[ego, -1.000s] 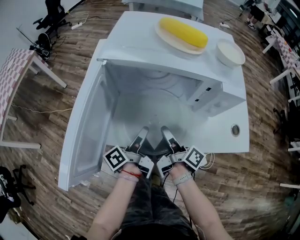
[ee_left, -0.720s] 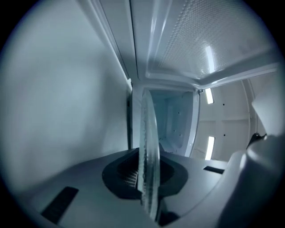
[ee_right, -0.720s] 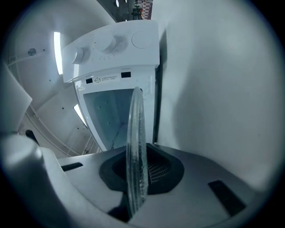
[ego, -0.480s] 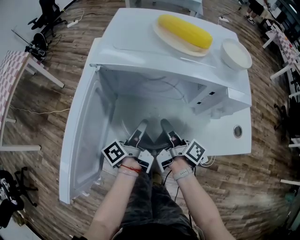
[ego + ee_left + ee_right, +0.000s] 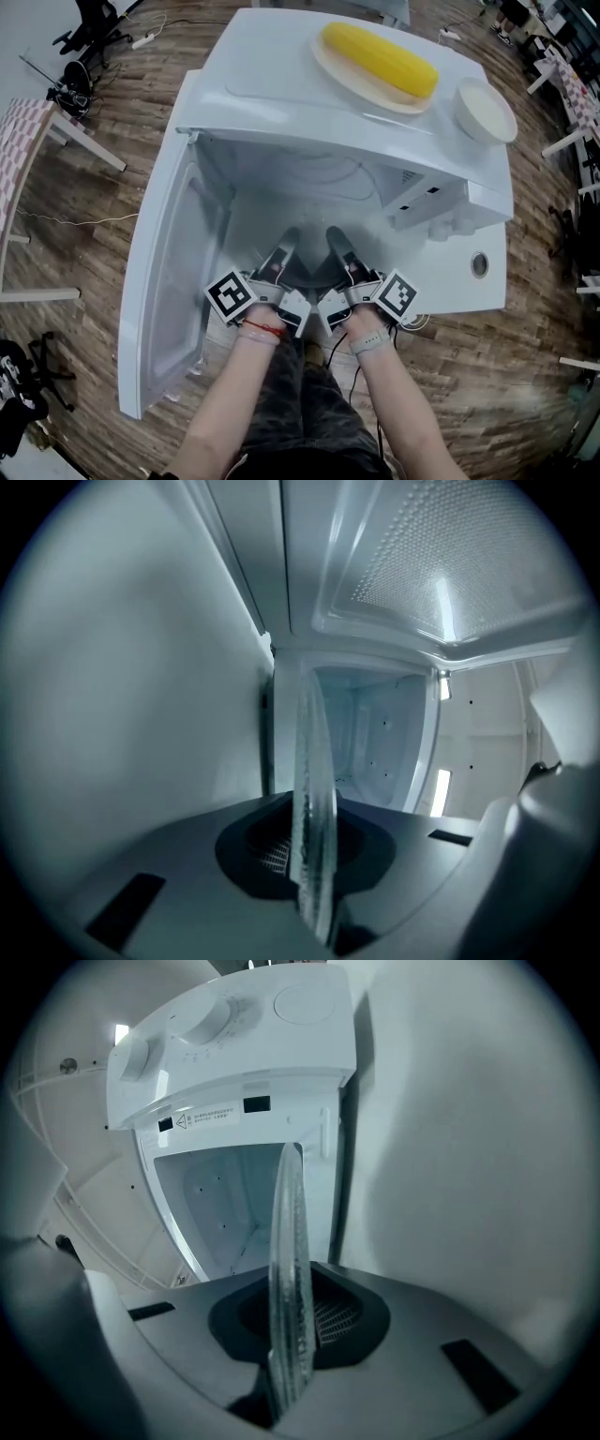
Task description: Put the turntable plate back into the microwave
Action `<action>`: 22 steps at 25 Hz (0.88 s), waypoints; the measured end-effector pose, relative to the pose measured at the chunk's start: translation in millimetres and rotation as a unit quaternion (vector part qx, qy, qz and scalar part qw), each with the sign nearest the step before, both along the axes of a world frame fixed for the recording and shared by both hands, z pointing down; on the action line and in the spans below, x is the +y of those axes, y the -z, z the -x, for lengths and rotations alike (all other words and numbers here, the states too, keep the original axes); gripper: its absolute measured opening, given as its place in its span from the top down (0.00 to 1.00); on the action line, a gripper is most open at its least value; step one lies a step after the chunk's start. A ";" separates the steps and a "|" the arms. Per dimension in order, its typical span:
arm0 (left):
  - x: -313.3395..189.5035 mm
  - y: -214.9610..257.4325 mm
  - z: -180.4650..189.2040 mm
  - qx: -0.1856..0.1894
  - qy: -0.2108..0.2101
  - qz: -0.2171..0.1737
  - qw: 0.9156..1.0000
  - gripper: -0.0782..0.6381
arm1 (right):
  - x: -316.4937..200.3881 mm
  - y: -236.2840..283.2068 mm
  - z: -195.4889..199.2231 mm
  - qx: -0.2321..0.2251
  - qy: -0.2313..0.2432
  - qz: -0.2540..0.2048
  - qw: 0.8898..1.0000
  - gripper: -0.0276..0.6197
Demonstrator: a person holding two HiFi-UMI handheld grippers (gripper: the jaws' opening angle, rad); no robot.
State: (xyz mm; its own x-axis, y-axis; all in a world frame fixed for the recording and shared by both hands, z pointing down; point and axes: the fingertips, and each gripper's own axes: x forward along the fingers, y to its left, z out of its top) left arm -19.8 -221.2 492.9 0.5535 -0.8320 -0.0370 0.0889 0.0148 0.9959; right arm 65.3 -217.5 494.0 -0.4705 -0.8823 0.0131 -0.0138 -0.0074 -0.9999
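Observation:
The glass turntable plate [image 5: 306, 221] is clear and hard to make out in the head view, where it lies in the mouth of the open white microwave [image 5: 356, 112]. My left gripper [image 5: 283, 246] and right gripper [image 5: 336, 244] sit side by side at its near rim, each shut on it. In the left gripper view the plate's edge [image 5: 314, 799] stands as a thin glass blade between the jaws of the left gripper [image 5: 312, 874], with the cavity [image 5: 380, 747] behind. The right gripper view shows the same rim [image 5: 289, 1260] clamped in the right gripper [image 5: 291, 1358].
The microwave door [image 5: 173, 281] hangs open to the left. On top of the oven rest a corn cob on a plate [image 5: 380, 56] and a white bowl [image 5: 486, 108]. The control panel with knobs [image 5: 234, 1044] lies on the right side. Wooden floor surrounds everything.
Both grippers have carried the plate a little further toward the cavity. The head camera has shifted slightly. Both grips are unchanged.

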 end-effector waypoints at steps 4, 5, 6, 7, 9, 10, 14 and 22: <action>-6.6 -0.5 -2.1 0.003 -0.001 -0.002 1.000 0.85 | 2.5 2.8 -2.2 0.000 0.001 0.000 1.000 0.89; -8.3 -0.6 -2.8 0.004 -0.002 -0.001 1.000 0.85 | 6.0 3.0 -2.0 -0.001 0.004 -0.001 1.000 0.89; -9.9 -0.4 -3.1 0.006 -0.002 -0.001 1.000 0.85 | 9.7 3.0 -1.5 -0.003 0.008 -0.001 1.000 0.89; -11.2 0.0 -2.9 0.006 -0.002 -0.001 1.000 0.85 | 13.1 2.7 -1.0 -0.007 0.009 0.000 1.000 0.89; -12.8 1.2 -2.5 0.009 -0.002 -0.002 1.000 0.85 | 18.0 2.2 -0.4 -0.012 0.012 0.002 1.000 0.89; -13.1 1.5 -2.5 0.009 -0.002 -0.003 1.000 0.85 | 19.9 2.2 -0.2 -0.011 0.014 0.003 1.000 0.89; -13.5 1.5 -2.4 0.006 -0.001 -0.006 1.000 0.85 | 28.4 2.6 0.7 -0.005 0.021 0.001 1.000 0.89; -16.6 4.0 -3.2 0.016 0.005 -0.015 1.000 0.85 | 35.3 2.8 1.8 0.016 0.026 -0.016 0.999 0.90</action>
State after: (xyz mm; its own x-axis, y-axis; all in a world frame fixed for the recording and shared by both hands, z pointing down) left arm -16.6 -237.8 488.9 0.5435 -0.8356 -0.0795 0.1211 -0.0157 0.9925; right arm 63.5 -182.2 491.1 -0.5150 -0.8572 0.0016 -0.0450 0.0252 -0.9987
